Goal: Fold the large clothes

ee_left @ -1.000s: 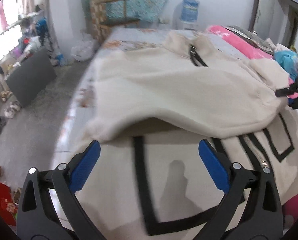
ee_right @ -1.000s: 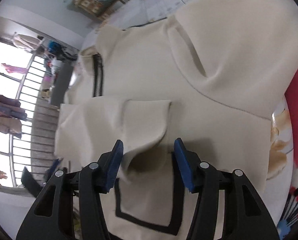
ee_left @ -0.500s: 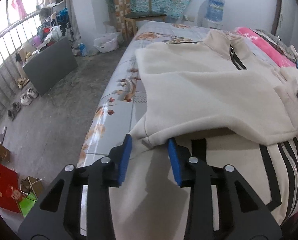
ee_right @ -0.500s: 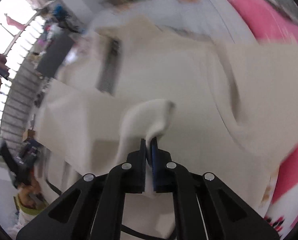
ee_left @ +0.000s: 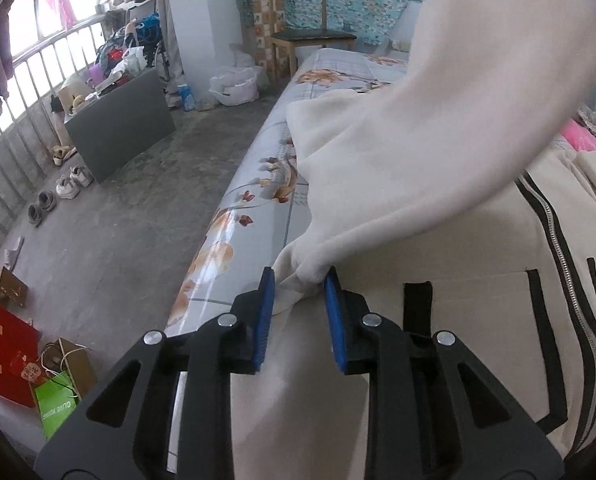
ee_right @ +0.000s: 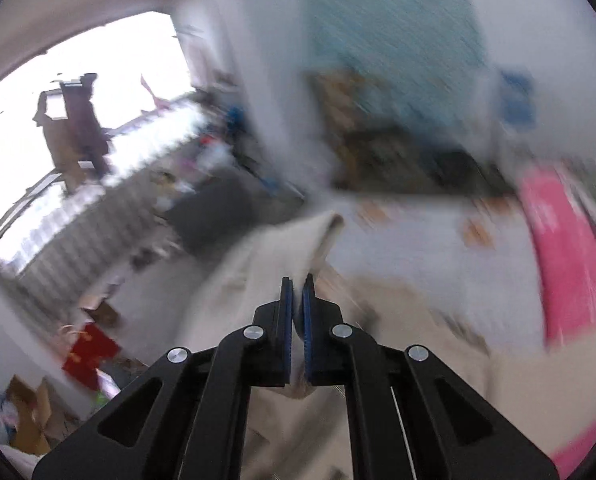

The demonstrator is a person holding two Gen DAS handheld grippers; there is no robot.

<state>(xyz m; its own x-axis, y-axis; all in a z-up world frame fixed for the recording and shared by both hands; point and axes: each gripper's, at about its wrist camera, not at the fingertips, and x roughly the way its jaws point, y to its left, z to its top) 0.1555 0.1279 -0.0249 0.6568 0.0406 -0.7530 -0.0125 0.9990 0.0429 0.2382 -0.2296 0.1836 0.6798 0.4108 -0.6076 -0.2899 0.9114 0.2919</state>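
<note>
Cream fleece zip jacket with black stripe trim: spread on floral-print bed sheet, one part raised high above the bed. Left gripper: jaws just closing, blue pads pinching bunched hem at the bed's edge. Right gripper: clamped together on lifted cream cloth; view blurred.

The jacket lies on the bed, its edge fold between the fingertips of the left gripper. The floor lies at 9 o'clock of the bed. The chair stands at 12 o'clock, behind the bed end.
</note>
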